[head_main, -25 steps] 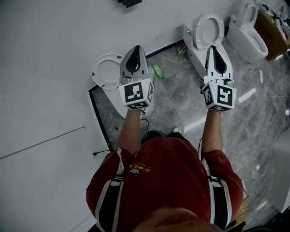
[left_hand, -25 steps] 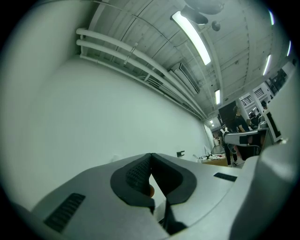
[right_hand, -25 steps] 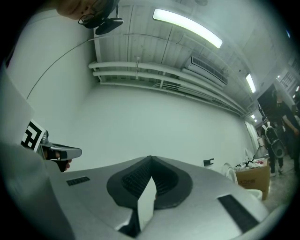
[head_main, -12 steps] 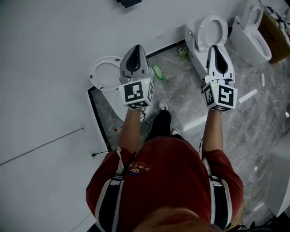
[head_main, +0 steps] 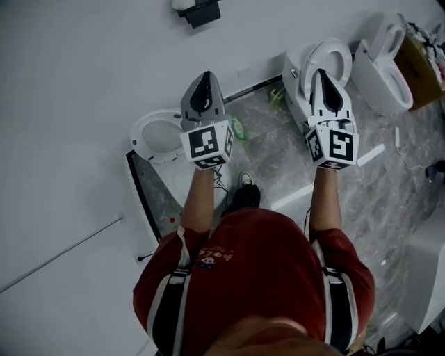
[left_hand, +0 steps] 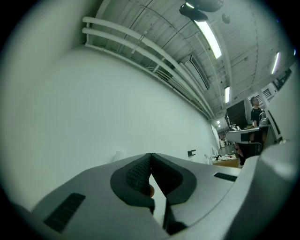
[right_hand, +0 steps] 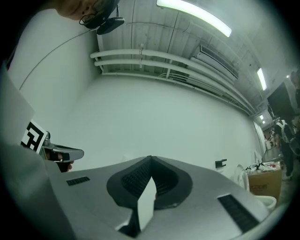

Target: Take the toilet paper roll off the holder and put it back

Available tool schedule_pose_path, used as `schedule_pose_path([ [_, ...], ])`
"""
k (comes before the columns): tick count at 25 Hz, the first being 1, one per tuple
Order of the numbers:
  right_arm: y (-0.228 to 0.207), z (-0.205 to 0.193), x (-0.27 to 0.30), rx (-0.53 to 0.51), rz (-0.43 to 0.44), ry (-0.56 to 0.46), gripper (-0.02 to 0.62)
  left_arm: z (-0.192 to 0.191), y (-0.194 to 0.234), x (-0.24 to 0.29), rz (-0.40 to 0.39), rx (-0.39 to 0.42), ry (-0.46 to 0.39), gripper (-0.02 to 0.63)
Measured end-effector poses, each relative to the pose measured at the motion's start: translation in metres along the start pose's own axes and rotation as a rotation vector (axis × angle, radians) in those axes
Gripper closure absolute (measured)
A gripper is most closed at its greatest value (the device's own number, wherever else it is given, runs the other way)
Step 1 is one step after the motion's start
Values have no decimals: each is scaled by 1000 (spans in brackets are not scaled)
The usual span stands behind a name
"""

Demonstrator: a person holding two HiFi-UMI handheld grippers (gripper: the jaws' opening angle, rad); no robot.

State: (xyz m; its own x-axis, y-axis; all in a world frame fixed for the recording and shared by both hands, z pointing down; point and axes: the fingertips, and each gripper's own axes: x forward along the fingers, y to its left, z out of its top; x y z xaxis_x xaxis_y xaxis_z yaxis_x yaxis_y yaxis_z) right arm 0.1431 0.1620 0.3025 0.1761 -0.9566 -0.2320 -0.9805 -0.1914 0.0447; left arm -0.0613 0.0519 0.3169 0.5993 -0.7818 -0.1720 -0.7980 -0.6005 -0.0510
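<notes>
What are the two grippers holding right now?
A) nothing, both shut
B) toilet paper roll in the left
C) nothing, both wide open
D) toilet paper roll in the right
A: the jaw tips of the left gripper and the right gripper meet, with nothing clamped between them.

Black wall fixture (head_main: 199, 12) half off-frame

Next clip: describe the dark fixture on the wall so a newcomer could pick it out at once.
Take the white wall filling the head view's left and top. Beyond the tip of the left gripper, at the picture's top edge, a small dark fixture is mounted on it. Unlike the white toilets nearby, it is dark and wall-hung.
</notes>
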Motion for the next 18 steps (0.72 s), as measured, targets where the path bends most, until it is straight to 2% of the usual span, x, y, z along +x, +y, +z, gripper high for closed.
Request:
schedule_pose_path([
  [11, 44, -26, 157, 16, 67, 20, 588, -17, 98, 103, 59, 7, 6, 588],
  [18, 77, -45, 229, 45, 133, 17, 588, -29, 145, 146, 99, 16, 19, 588],
])
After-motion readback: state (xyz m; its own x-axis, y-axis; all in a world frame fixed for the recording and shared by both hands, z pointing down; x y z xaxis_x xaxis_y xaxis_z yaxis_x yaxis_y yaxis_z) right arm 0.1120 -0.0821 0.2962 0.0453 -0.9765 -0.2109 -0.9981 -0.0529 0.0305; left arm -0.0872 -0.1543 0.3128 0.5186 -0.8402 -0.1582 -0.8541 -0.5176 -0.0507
